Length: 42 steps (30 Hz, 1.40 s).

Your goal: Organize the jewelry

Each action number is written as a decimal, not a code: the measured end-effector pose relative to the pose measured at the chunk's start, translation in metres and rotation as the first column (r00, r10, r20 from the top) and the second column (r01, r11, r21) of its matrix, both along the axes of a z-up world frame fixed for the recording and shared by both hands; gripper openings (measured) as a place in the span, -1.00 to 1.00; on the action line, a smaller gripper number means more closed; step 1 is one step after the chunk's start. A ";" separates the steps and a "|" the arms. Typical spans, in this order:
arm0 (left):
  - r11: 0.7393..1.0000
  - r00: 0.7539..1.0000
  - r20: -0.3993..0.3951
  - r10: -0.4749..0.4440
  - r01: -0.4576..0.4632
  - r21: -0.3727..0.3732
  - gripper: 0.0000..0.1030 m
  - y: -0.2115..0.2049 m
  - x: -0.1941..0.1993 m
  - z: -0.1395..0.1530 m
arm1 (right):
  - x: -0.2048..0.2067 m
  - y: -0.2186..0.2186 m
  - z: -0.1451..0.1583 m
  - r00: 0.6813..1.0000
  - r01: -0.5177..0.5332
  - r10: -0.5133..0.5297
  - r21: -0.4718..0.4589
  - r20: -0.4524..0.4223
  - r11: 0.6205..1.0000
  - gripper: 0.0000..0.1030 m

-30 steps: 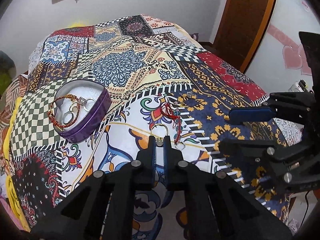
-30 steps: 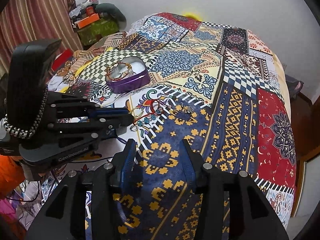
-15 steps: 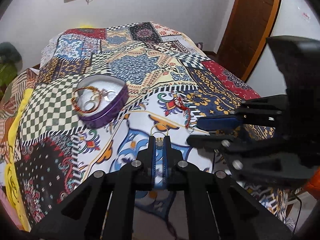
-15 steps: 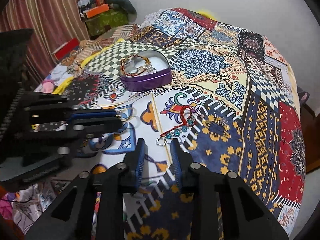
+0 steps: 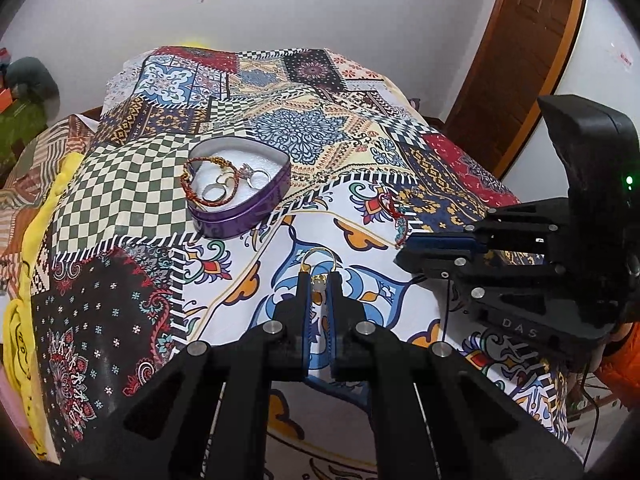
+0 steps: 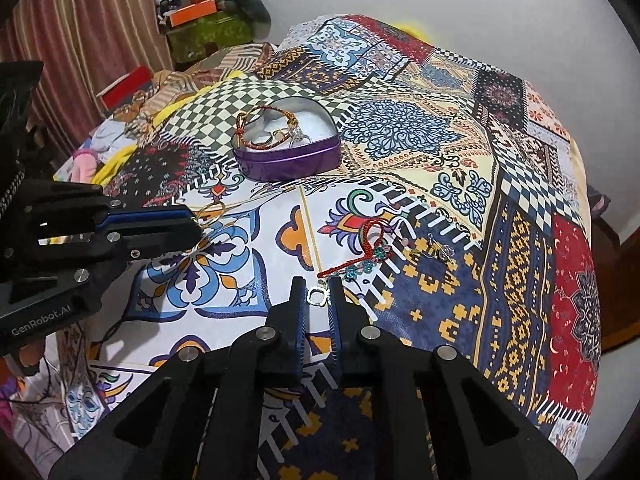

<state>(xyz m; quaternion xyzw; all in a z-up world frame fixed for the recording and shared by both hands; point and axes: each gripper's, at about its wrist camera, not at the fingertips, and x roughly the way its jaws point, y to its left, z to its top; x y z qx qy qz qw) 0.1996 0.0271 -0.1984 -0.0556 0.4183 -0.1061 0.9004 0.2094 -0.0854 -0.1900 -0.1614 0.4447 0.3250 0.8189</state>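
While the left tool [image 5: 319,276] is gripping a gold ring [image 5: 317,258] above the bed [image 5: 120,184], the right tool [image 6: 317,294] is closing around a silver ring [image 6: 316,296] of the red bracelet [image 6: 370,246], near the purple tin [image 6: 286,160].

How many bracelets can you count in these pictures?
2. A red-and-gold bracelet lies in the purple heart tin; a red beaded bracelet lies on the bedspread, its metal loop between the right tongs. More may hide in the tin.
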 end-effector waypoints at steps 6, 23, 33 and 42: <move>1.000 0.999 0.034 0.016 -0.016 0.007 -0.90 0.007 -0.004 0.014 | -0.002 -0.003 0.019 1.000 0.014 -0.016 0.054 0.025 0.998 -0.82; 0.998 0.986 0.155 0.054 -0.059 0.027 -0.90 0.025 0.005 0.057 | 0.010 0.019 0.080 0.988 -0.009 -0.020 0.189 0.151 0.982 -0.81; 0.994 0.978 0.198 0.071 -0.086 0.067 -0.90 0.035 0.024 0.064 | 0.029 0.041 0.084 0.987 -0.027 -0.009 0.220 0.161 0.975 -0.81; 0.993 0.977 0.202 0.075 -0.091 0.070 -0.90 0.044 0.050 0.056 | 0.053 0.054 0.062 0.993 -0.022 -0.002 0.194 0.121 0.981 -0.81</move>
